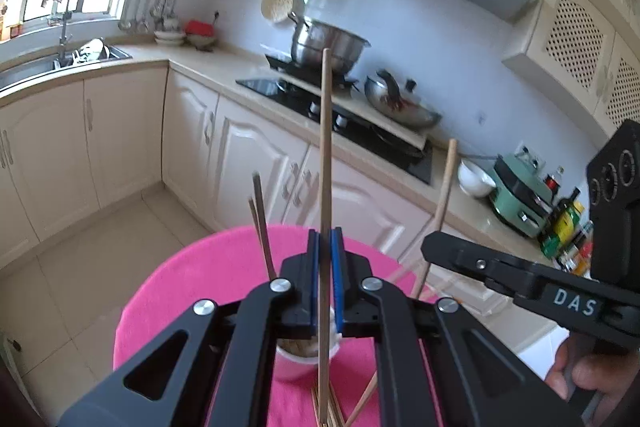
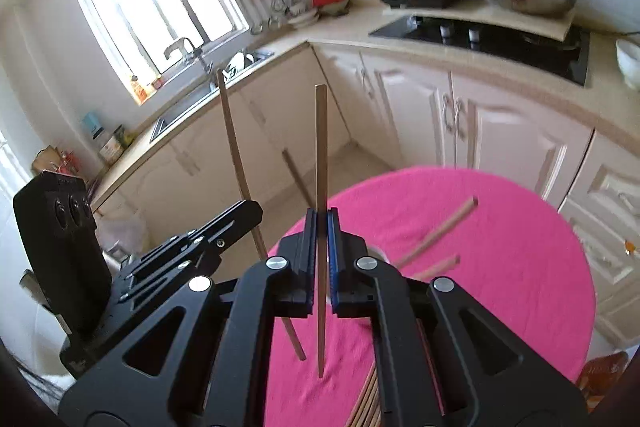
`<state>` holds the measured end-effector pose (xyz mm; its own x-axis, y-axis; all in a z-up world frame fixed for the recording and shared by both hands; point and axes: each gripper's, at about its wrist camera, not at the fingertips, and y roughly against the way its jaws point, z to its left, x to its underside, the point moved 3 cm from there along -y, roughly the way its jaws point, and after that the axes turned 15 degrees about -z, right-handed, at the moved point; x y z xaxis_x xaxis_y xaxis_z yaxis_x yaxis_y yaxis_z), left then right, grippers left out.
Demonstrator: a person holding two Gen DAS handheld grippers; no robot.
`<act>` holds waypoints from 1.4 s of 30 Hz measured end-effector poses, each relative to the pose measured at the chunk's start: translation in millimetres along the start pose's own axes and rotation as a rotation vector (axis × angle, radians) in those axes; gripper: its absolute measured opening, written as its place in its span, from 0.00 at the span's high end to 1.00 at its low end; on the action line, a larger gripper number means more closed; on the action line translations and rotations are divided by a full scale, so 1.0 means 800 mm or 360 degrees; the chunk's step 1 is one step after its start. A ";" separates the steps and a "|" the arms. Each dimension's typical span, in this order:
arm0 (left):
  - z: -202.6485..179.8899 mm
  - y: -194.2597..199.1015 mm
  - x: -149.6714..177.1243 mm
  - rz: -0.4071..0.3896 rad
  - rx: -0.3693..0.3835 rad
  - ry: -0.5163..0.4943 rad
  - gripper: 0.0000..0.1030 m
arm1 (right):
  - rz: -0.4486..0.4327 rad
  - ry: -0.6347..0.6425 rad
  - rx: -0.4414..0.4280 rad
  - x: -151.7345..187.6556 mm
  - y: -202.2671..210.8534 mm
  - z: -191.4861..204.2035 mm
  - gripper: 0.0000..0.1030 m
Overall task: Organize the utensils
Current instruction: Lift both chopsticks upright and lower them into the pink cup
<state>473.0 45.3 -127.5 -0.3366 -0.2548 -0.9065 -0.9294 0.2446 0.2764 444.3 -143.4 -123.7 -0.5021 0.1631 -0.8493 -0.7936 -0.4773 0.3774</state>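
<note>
My left gripper [image 1: 325, 239] is shut on a wooden chopstick [image 1: 325, 155] and holds it upright above a white cup [image 1: 298, 361] on the pink round table [image 1: 192, 287]. Other chopsticks [image 1: 262, 227] stand in the cup. My right gripper [image 2: 321, 223] is shut on another wooden chopstick [image 2: 321, 163], held upright over the table [image 2: 500, 247]. The right gripper also shows at the right of the left wrist view [image 1: 430, 245], and the left gripper [image 2: 244, 215] at the left of the right wrist view. Loose chopsticks [image 2: 366, 403] lie on the table near me.
Cream kitchen cabinets [image 1: 248, 155] and a counter run behind the table, with a black hob [image 1: 360, 123], a steel pot [image 1: 326, 45] and a wok [image 1: 400, 103]. A sink [image 2: 204, 99] sits under the window. Bottles [image 1: 568, 227] stand at the right.
</note>
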 end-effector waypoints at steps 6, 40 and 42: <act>0.007 -0.019 -0.011 -0.0085 -0.0061 0.0002 0.94 | -0.0121 -0.0001 0.0071 -0.019 -0.015 -0.004 0.95; 0.032 -0.053 0.065 0.0128 -0.0048 -0.0051 0.79 | -0.0107 0.0119 0.0242 0.038 -0.048 -0.012 0.95; 0.032 -0.048 0.069 0.0143 -0.0052 -0.0052 0.79 | -0.0090 0.0130 0.0234 0.043 -0.046 -0.010 0.95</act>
<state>494.0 45.6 -195.9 -0.4140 -0.2023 -0.8875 -0.9004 0.2343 0.3666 459.1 -127.4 -169.8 -0.4305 0.1123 -0.8956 -0.8644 -0.3367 0.3733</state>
